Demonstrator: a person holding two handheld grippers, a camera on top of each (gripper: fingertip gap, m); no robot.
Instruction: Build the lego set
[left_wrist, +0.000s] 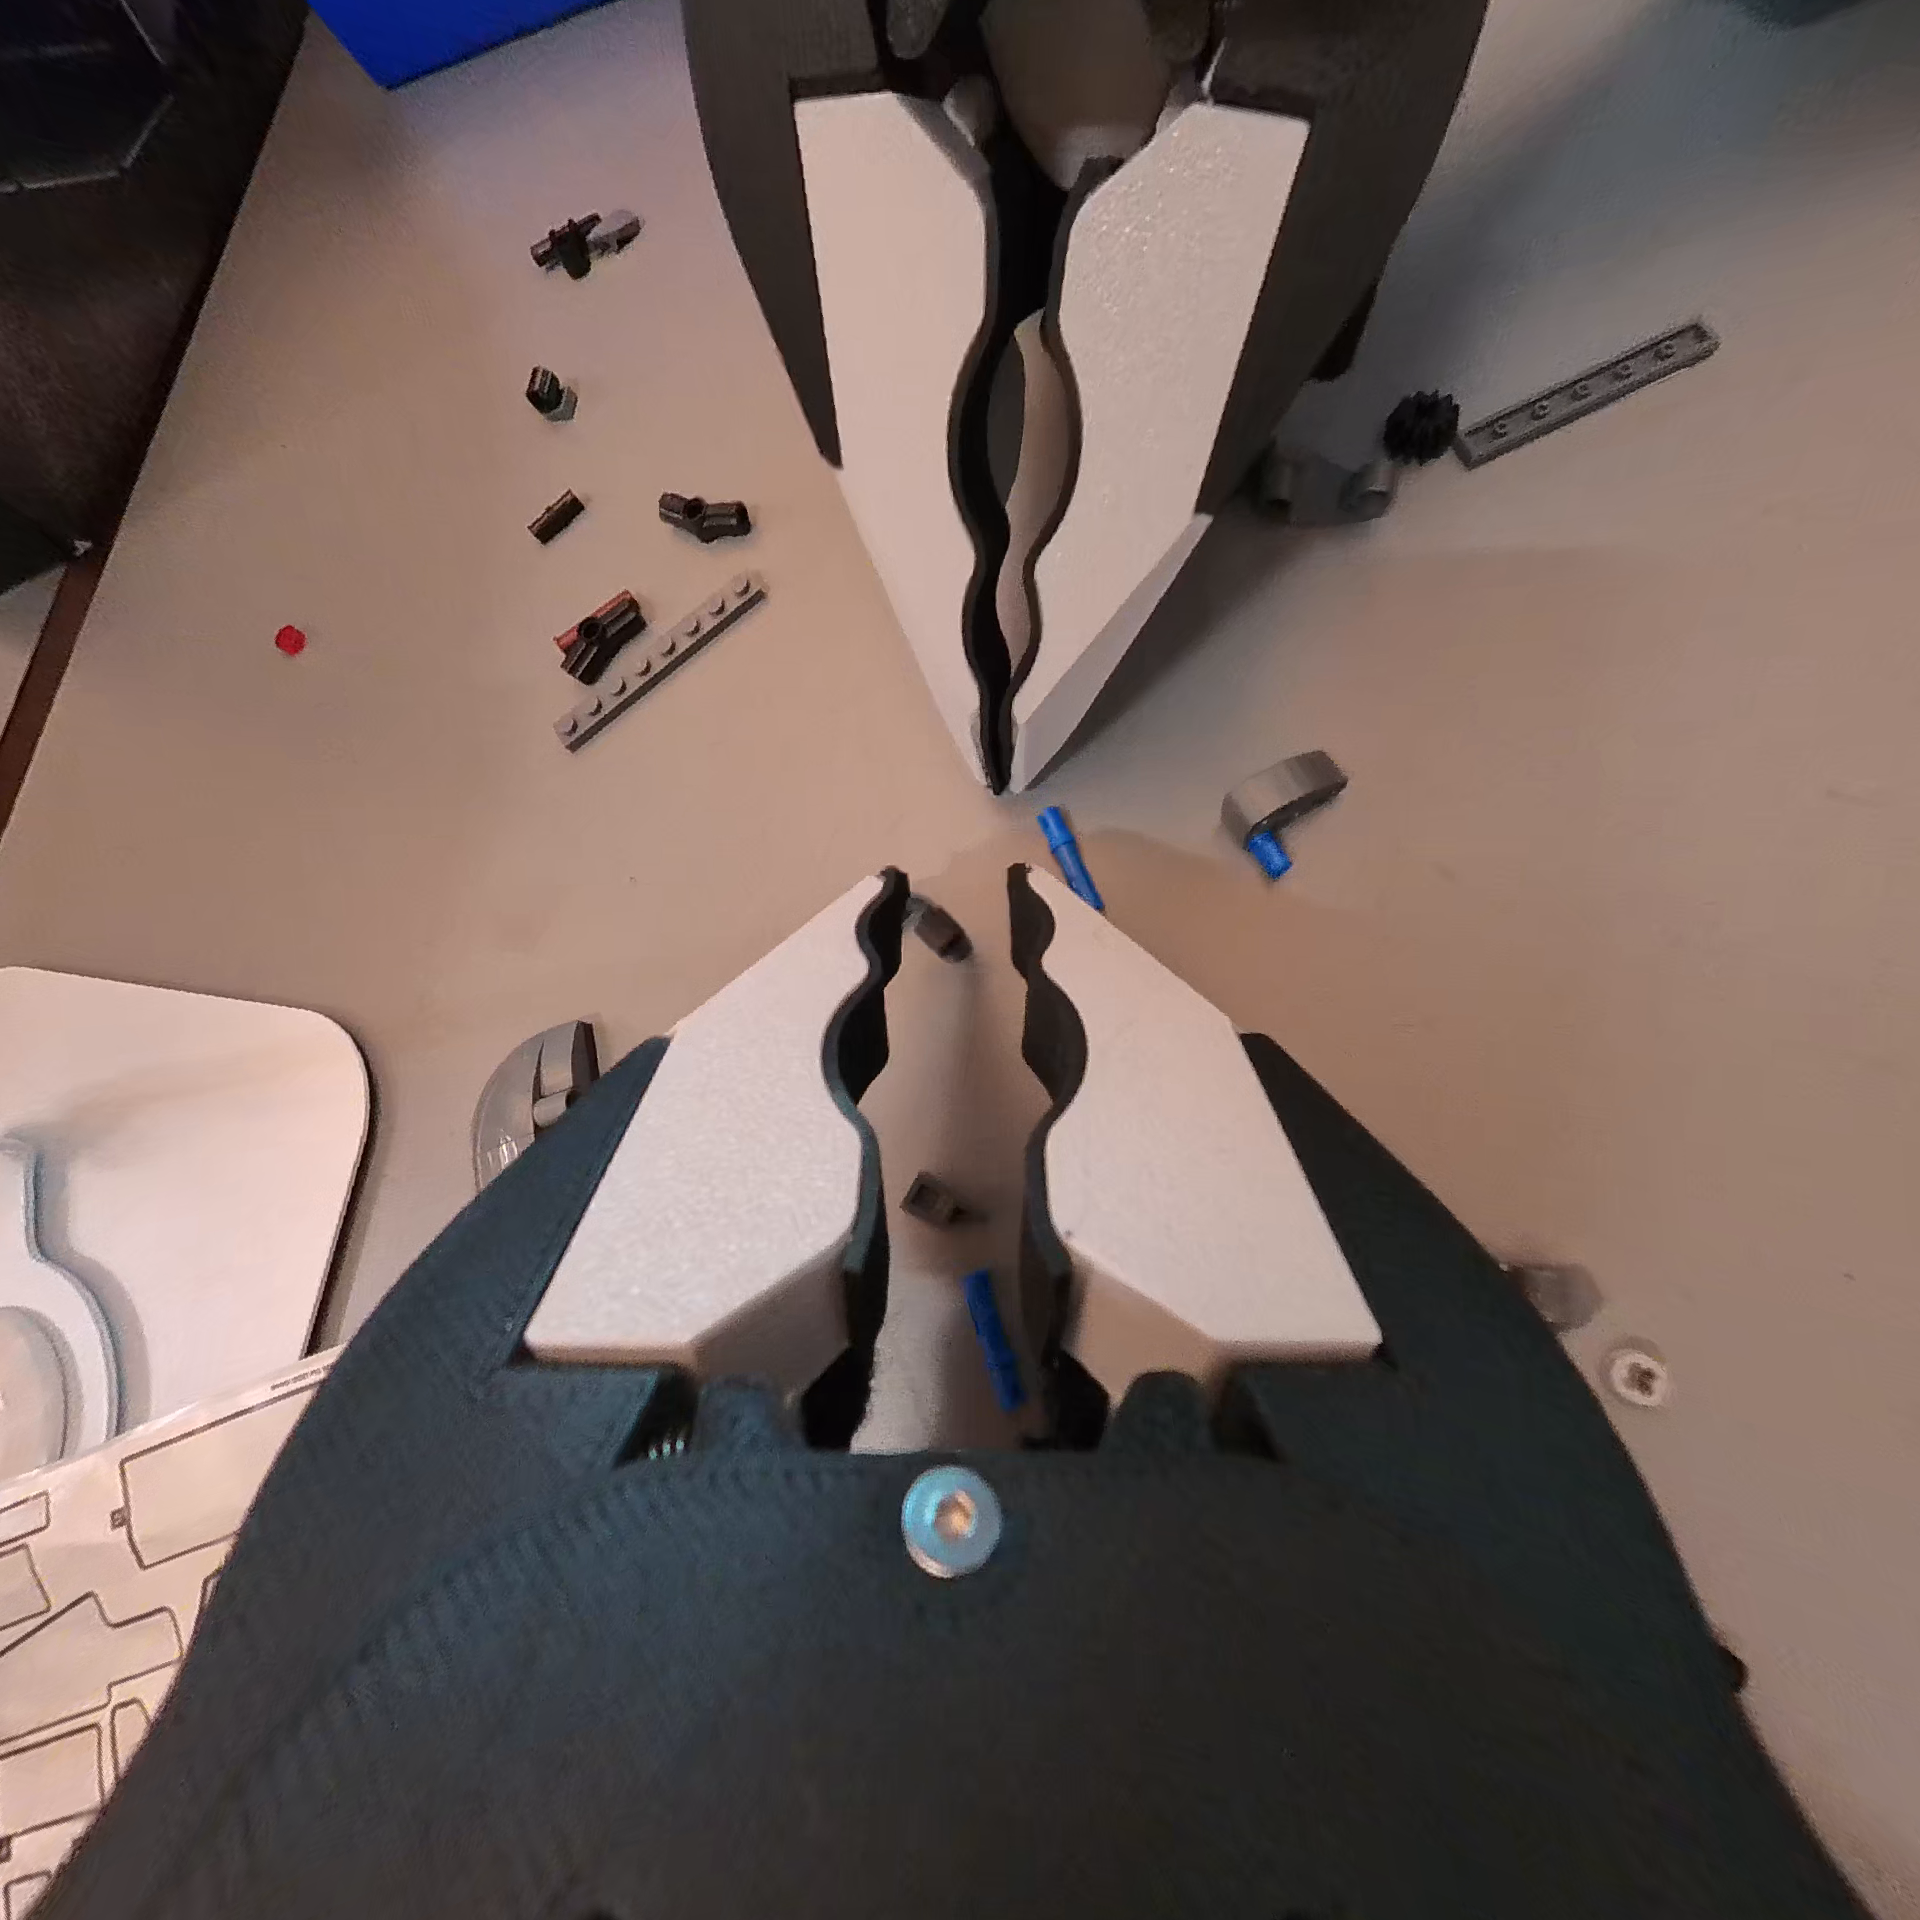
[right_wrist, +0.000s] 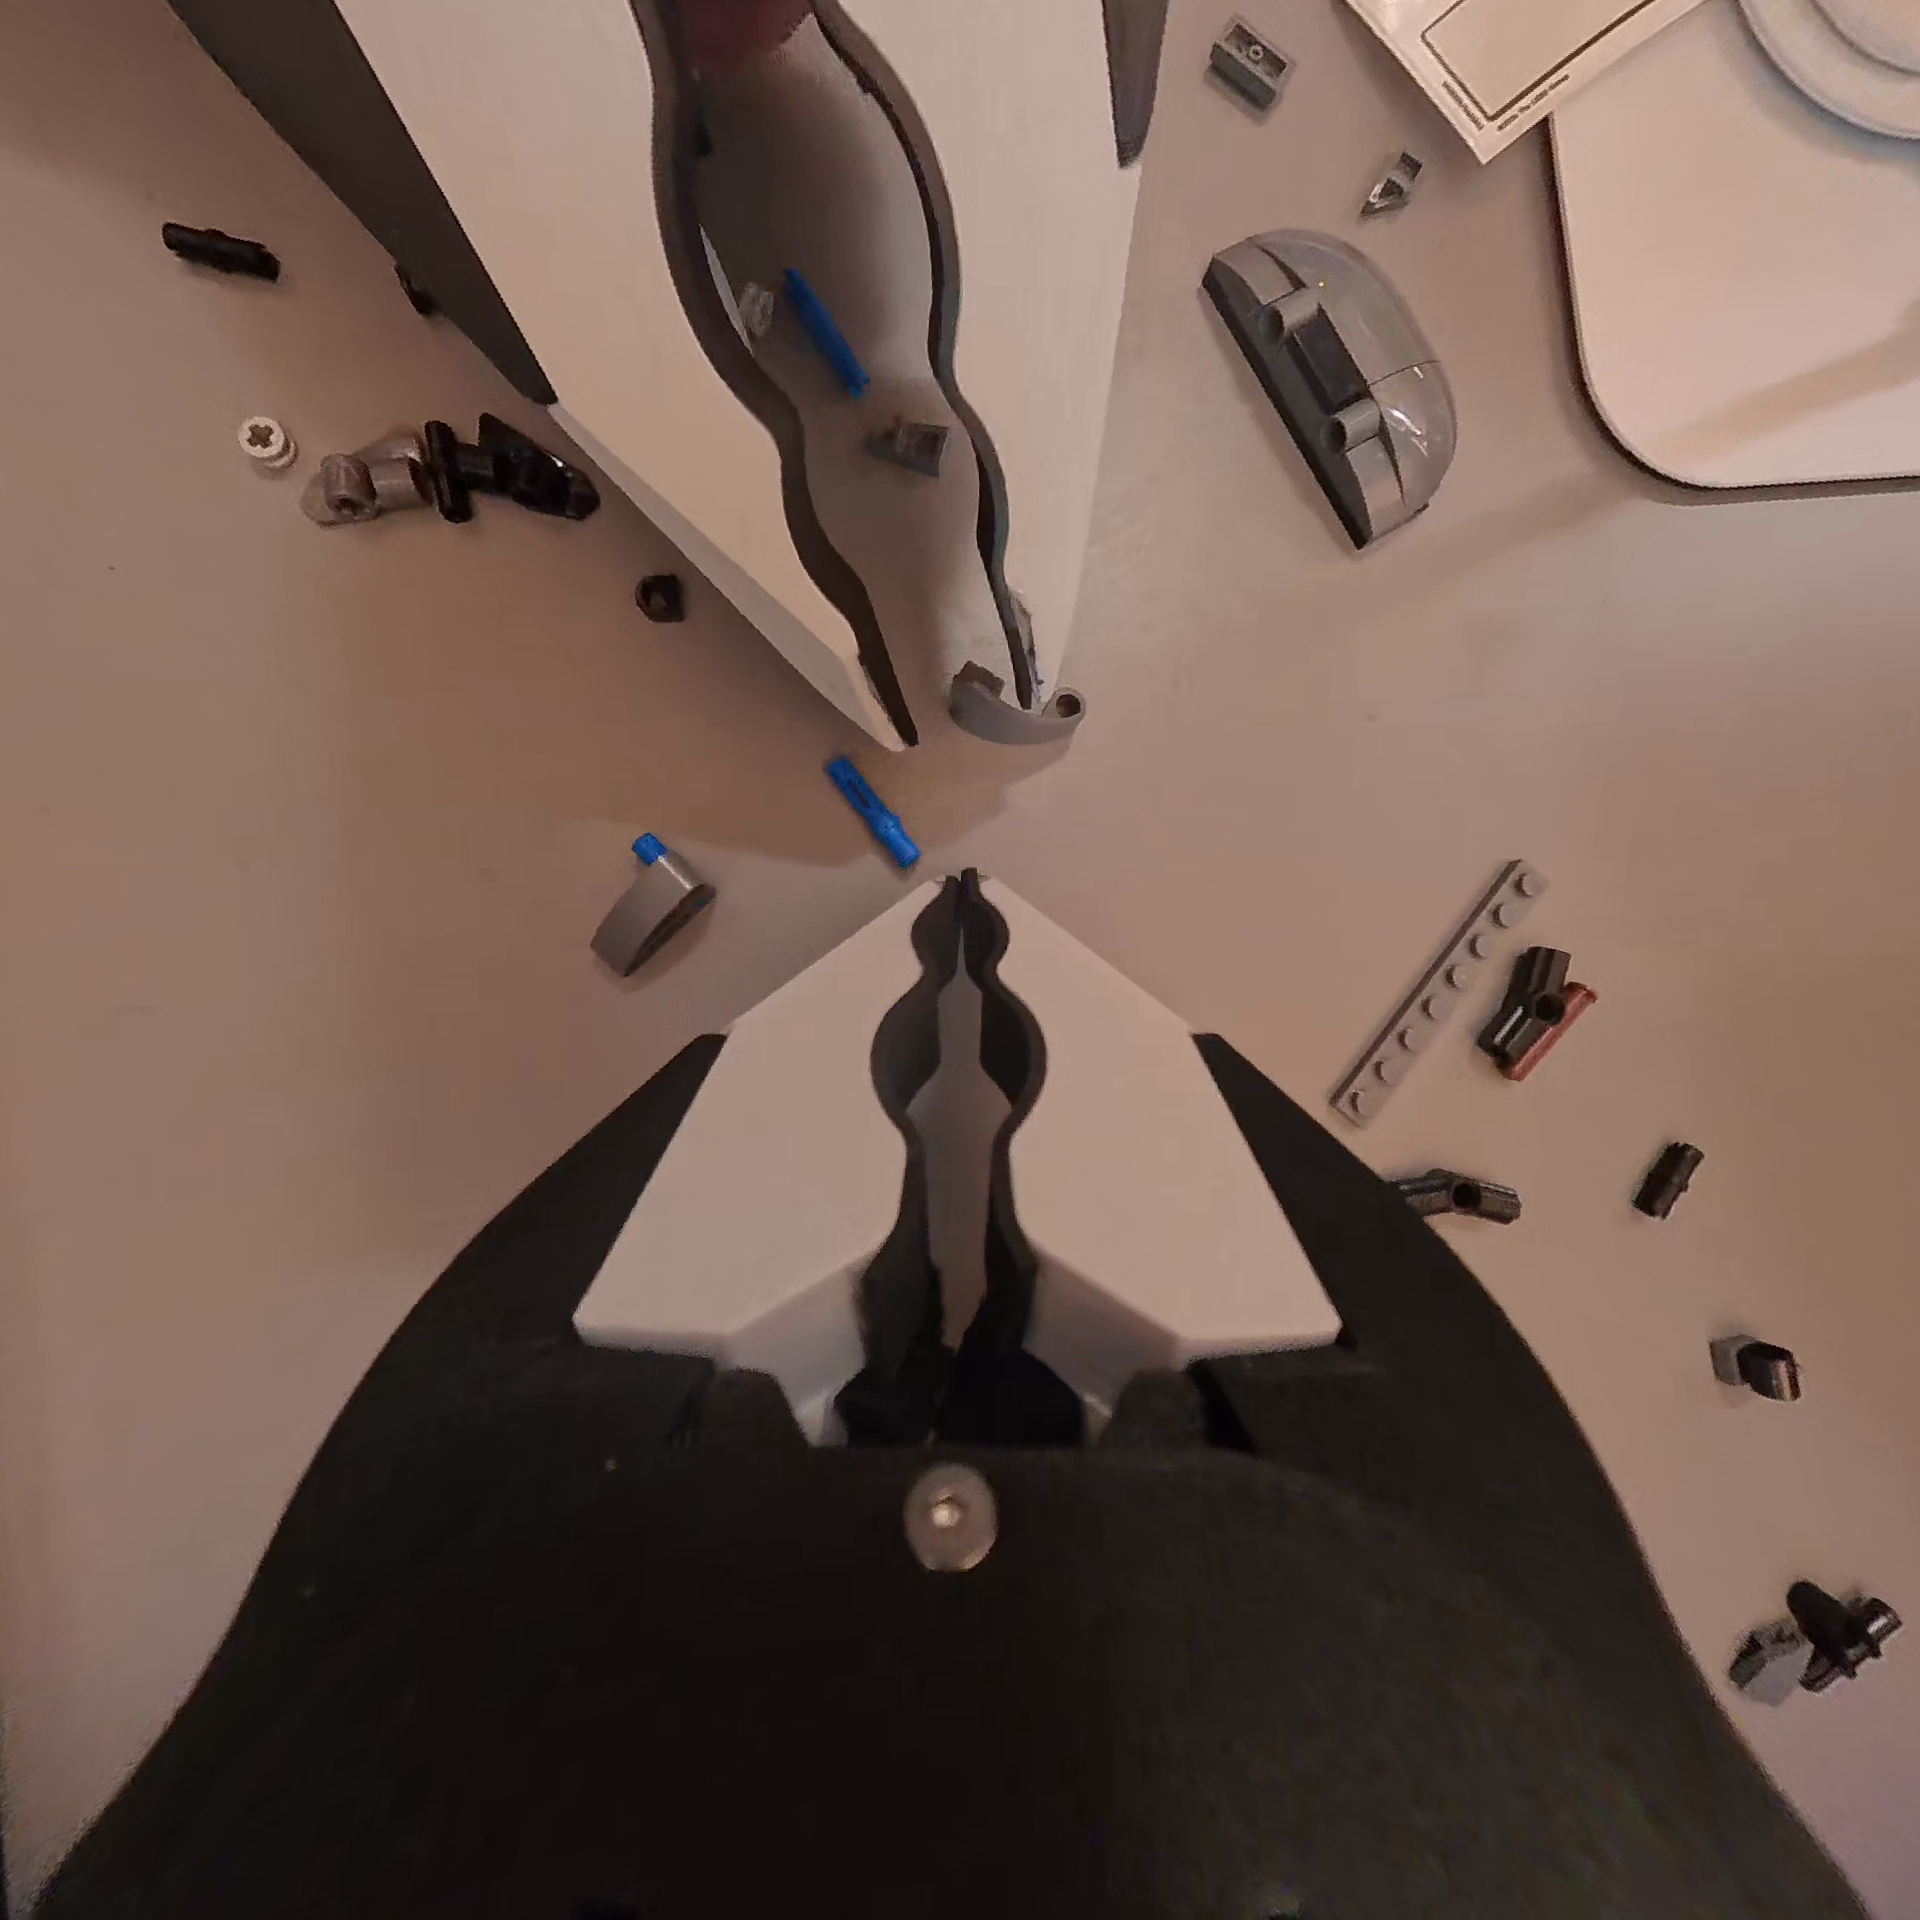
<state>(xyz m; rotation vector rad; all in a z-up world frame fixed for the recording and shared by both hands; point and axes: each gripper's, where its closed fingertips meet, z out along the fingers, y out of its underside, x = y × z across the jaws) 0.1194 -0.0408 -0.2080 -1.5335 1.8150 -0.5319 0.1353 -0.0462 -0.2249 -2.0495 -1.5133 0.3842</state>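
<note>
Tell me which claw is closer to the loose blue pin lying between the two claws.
Right, narrowly. The blue pin lies just ahead of the shut right claw, slightly to its left. The open left claw is close too, with the pin just off the outer side of its right fingertip.

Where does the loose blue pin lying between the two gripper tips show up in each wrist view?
Left wrist view: blue pin just right of centre, beside the right gripper tips, partly behind the left gripper finger.
Right wrist view: blue pin just left of centre, above the right gripper tips.
Shared landmark: the curved grey piece with a blue peg.
</note>
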